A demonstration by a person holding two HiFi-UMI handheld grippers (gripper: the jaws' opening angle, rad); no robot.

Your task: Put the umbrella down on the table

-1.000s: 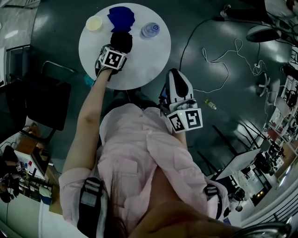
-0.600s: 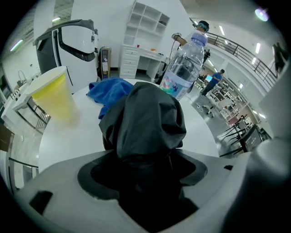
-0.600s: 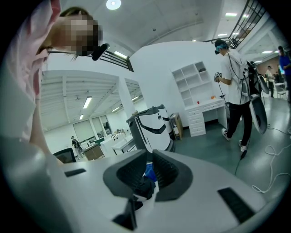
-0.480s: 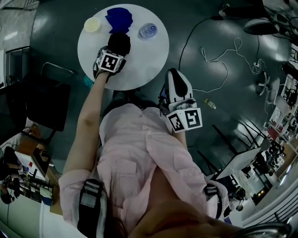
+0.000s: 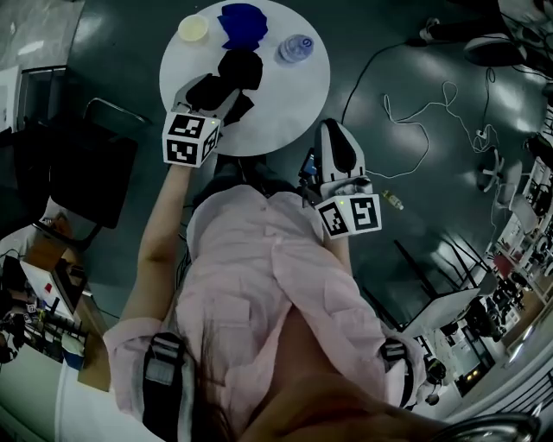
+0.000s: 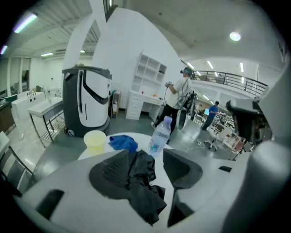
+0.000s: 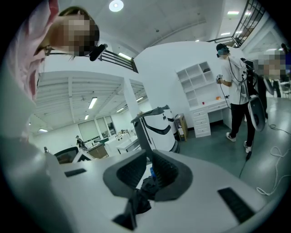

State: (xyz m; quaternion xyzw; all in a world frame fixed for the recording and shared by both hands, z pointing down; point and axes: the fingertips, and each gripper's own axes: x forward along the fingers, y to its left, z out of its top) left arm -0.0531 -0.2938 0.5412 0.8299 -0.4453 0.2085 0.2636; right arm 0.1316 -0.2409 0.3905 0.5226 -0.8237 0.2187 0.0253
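Note:
The black umbrella (image 5: pixel 239 69) shows as crumpled black fabric over the near side of the round white table (image 5: pixel 289 108). My left gripper (image 5: pixel 223 86) is raised above that spot. In the left gripper view the fabric (image 6: pixel 138 182) lies between its wide jaws against the left pad. A gap separates it from the right pad, and the jaws are closing. My right gripper (image 5: pixel 333 131) hangs off the table's near right edge. Its jaws (image 7: pixel 149 157) stand close together, with a bunch of black fabric (image 7: pixel 145 189) low between them.
A yellow cup (image 5: pixel 193 28), a blue cloth (image 5: pixel 244 22) and a water bottle (image 5: pixel 296 47) stand at the table's far side. A black chair (image 5: pixel 82 173) is to the left. Cables (image 5: pixel 415 121) and a small bottle (image 5: pixel 390 201) lie on the floor to the right.
My left gripper has lifted off the table and come toward the head camera. The black fabric now looks more spread out. The right gripper has stayed where it was.

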